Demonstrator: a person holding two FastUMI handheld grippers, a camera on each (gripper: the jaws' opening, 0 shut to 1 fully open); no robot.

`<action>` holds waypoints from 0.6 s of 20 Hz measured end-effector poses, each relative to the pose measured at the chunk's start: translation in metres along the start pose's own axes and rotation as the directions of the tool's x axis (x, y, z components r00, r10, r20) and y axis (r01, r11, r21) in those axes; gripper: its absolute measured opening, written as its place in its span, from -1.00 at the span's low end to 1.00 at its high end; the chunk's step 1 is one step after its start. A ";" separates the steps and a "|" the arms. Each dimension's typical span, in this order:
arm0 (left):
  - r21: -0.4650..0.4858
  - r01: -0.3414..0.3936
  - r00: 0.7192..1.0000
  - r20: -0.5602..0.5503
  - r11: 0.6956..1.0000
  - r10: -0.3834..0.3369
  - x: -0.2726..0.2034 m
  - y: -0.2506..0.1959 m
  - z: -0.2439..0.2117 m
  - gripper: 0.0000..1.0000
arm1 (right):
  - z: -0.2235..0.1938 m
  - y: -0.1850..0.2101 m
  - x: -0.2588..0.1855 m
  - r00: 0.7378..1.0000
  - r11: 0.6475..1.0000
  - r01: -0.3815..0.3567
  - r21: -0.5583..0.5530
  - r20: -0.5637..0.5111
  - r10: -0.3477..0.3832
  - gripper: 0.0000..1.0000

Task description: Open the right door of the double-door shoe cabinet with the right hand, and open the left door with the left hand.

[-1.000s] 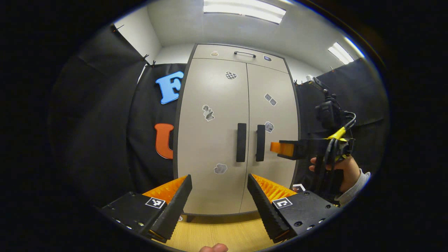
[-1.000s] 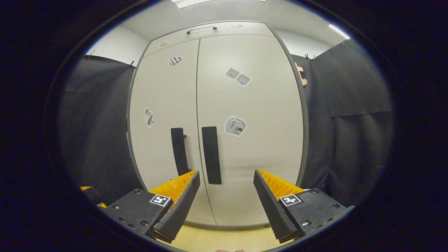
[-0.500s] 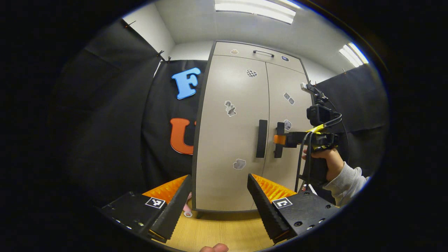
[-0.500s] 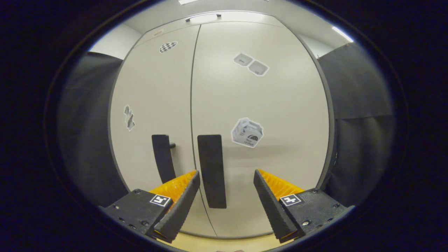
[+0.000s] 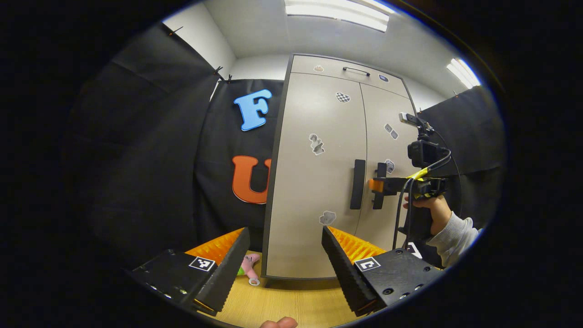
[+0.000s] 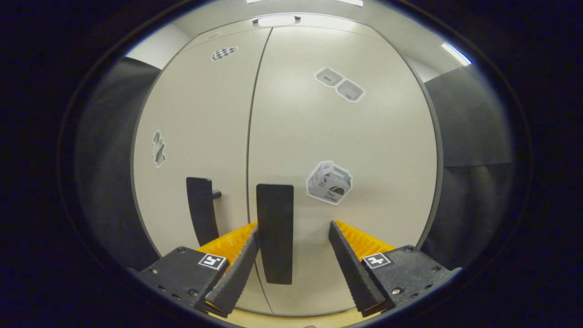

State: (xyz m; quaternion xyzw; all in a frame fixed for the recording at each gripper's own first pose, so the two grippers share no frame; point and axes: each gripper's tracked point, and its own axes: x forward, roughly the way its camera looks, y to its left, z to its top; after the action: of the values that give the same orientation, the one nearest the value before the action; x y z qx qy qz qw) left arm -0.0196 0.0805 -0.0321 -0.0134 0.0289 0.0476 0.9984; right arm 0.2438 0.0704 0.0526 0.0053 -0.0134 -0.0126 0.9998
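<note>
The pale grey shoe cabinet [image 5: 314,114] stands with both doors closed. The left door [image 6: 200,114] and the right door [image 6: 341,136] each carry a black vertical handle by the centre seam. My right gripper [image 6: 294,228] is open, close up to the right door. The right handle [image 6: 274,232] lies between its fingers, nearer the left one, and the left handle [image 6: 200,214] stands beside it. In the left gripper view a hand holds that right gripper [image 5: 374,185] at the right handle [image 5: 379,184]. My left gripper [image 5: 284,232] is open and empty, well back from the left handle [image 5: 358,184].
A top drawer [image 5: 346,73] with a small handle sits above the doors. A pink toy [image 5: 249,269] lies on the wooden floor [image 5: 291,300] at the cabinet's left foot. Black cloth walls [image 5: 150,159] flank the cabinet. A sleeve [image 5: 455,232] reaches in from the right.
My right gripper has moved in toward the right door, and its handle now sits between the fingers. The left gripper has swung left, so the cabinet has shifted right in its view.
</note>
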 end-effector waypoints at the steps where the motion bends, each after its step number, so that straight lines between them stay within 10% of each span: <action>1: -0.001 0.000 1.000 -0.001 1.000 0.000 0.008 0.002 0.000 0.90 | 0.001 0.000 0.001 1.000 1.000 0.004 0.000 0.007 -0.004 0.84; 12: -0.004 0.012 1.000 -0.004 1.000 -0.012 0.008 0.001 -0.002 0.90 | -0.005 0.004 0.002 1.000 1.000 -0.009 0.014 -0.003 0.009 0.54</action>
State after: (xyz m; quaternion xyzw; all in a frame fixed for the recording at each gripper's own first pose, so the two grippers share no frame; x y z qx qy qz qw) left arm -0.0122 0.0824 -0.0344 -0.0158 0.0307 0.0416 0.9985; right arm 0.2465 0.0745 0.0480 0.0121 -0.0122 -0.0078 0.9998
